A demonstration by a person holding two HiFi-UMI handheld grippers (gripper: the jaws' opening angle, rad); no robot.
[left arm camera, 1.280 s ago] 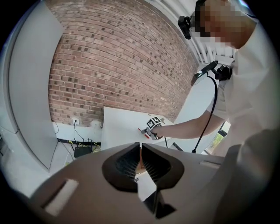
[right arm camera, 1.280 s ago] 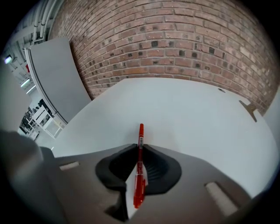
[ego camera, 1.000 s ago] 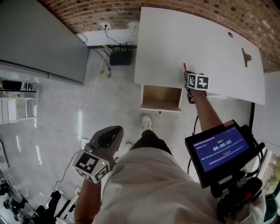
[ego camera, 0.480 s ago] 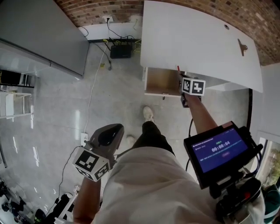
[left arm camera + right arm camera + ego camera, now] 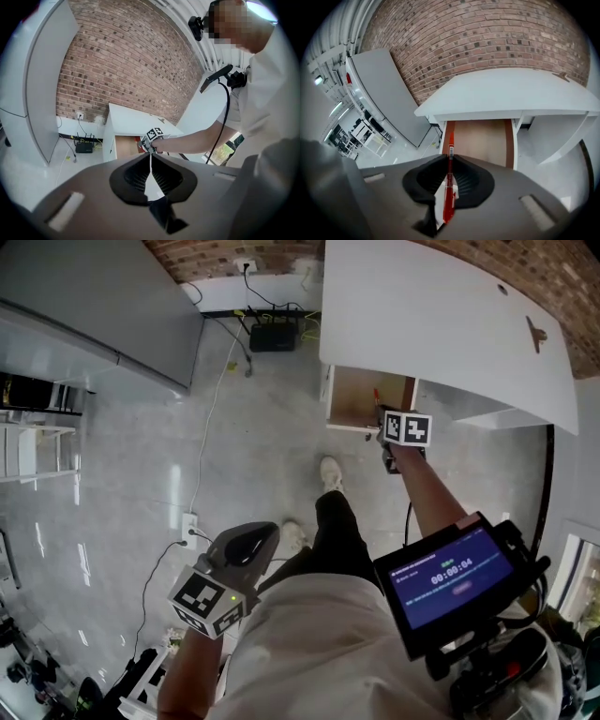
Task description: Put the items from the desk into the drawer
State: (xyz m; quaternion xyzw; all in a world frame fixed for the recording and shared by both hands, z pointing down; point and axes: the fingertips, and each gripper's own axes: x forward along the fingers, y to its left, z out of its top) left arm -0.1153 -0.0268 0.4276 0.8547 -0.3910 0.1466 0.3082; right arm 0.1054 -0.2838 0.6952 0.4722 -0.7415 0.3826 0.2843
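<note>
My right gripper (image 5: 386, 423) is shut on a red pen (image 5: 449, 178), whose tip (image 5: 376, 395) points out over the open wooden drawer (image 5: 367, 397) under the white desk (image 5: 441, 324). In the right gripper view the drawer (image 5: 480, 140) lies straight ahead and below, its brown bottom bare. My left gripper (image 5: 246, 546) hangs low at my left side over the floor, shut, with nothing between its jaws. In the left gripper view the right gripper (image 5: 152, 136) shows far off in front of the drawer (image 5: 126, 145).
A small brown object (image 5: 536, 333) lies on the desk's far right. A grey panel (image 5: 94, 306) stands at the left. A black box with cables (image 5: 273, 337) sits on the floor by the brick wall. A screen (image 5: 450, 573) is mounted at my right side.
My right gripper has carried the red pen off the desk top and down in front of the open drawer. The left gripper has stayed at my side.
</note>
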